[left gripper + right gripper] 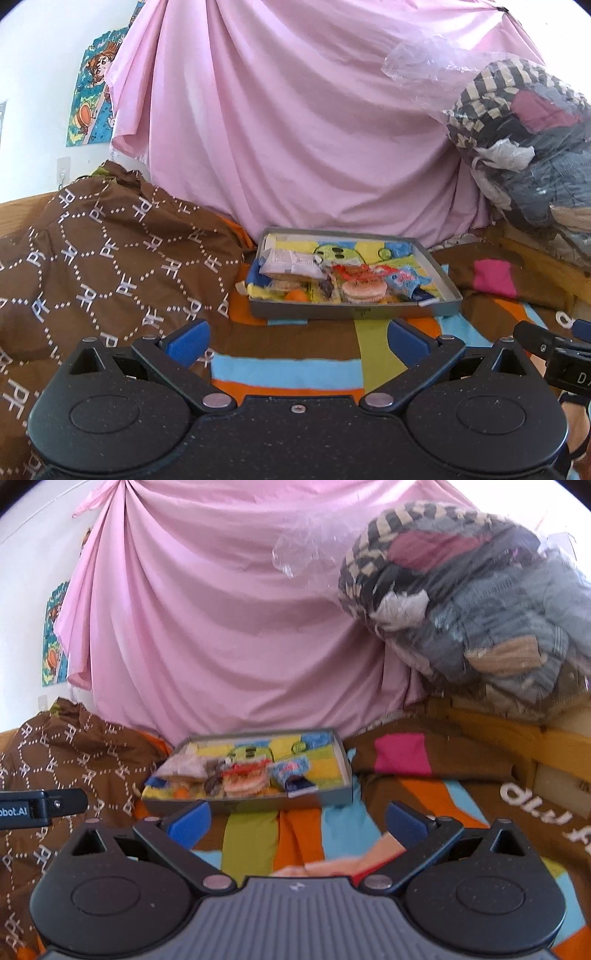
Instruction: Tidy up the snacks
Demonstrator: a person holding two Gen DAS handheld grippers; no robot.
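Hovering short of the tray (354, 313), I keep my left gripper (295, 341) and right gripper (297, 821) spread wide, holding nothing. At twelve o'clock from both, the tray sits on the striped bedspread (284, 363), with the snacks heaped inside it: a white wrapped packet (286, 263) toward ten o'clock, a round sandwich biscuit pack (364, 290) in the middle, a blue pouch (408, 280) toward two o'clock. I judge all of them light, crinkly and slippery, the biscuits fragile. I would pinch a sealed edge, not the middle.
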